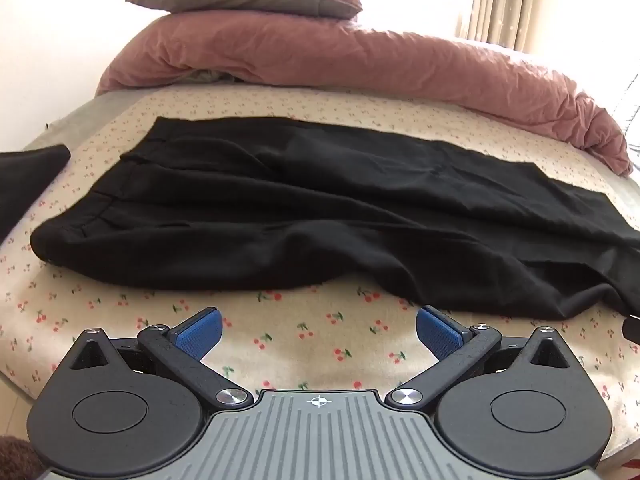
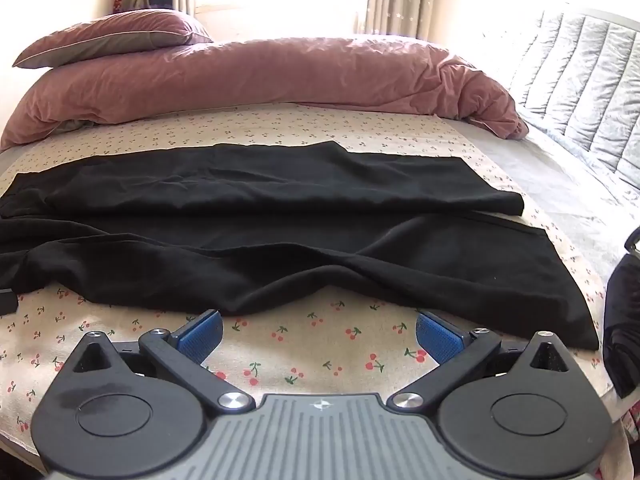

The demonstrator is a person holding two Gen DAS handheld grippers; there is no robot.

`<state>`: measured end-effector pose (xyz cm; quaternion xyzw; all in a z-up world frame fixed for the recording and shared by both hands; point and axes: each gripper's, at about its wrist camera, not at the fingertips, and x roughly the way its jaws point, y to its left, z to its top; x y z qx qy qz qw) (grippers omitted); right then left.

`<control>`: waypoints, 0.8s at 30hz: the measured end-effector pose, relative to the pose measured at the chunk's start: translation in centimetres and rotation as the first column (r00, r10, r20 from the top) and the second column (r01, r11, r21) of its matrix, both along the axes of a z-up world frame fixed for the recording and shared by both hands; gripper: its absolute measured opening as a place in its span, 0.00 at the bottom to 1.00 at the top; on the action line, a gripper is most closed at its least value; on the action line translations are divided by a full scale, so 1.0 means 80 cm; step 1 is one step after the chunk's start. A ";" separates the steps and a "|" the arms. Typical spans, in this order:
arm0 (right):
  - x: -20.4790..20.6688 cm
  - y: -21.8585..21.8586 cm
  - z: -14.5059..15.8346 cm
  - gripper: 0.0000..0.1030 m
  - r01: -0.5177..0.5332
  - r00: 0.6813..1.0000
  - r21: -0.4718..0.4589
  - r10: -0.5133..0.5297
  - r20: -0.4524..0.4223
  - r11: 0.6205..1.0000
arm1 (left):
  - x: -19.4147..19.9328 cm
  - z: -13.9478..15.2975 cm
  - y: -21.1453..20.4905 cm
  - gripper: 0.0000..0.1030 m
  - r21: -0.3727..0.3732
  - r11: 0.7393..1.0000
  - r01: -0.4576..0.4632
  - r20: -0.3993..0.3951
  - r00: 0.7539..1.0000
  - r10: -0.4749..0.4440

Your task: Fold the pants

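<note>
The black pants (image 1: 320, 216) are lying spread across the bed (image 1: 304, 344), waistband at nine o'clock, leg hems at three. Both the left claw (image 1: 318, 326) and right claw (image 2: 319, 327) are hovering released, grasping nothing. The cloth is looking soft, light and limp; pinching waistband and hem corners seems best.

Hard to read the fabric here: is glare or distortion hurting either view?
Left wrist view: window behind the curtain blown out, bed edge bowed. Right wrist view: window glare too; black pants keep only faint creases.
</note>
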<state>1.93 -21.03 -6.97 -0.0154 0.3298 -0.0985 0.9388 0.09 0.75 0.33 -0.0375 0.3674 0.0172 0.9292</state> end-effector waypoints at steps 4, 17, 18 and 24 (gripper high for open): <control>0.017 -0.010 0.003 1.00 -0.064 0.998 0.013 0.065 -0.029 0.998 | 0.019 0.010 0.046 1.00 -0.033 0.999 -0.013 0.002 1.000 0.013; 0.104 -0.084 -0.006 0.82 -0.262 0.956 0.104 0.273 -0.109 0.959 | 0.071 -0.014 0.270 0.97 -0.165 0.926 -0.340 -0.117 0.939 0.324; 0.110 -0.084 -0.008 0.77 -0.275 0.952 0.099 0.285 -0.113 0.956 | 0.071 -0.018 0.282 0.97 -0.184 0.913 -0.363 -0.116 0.931 0.347; 0.137 -0.068 -0.024 0.45 -0.384 0.903 0.120 0.399 -0.157 0.916 | 0.059 -0.036 0.341 0.80 -0.331 0.819 -0.469 -0.129 0.882 0.453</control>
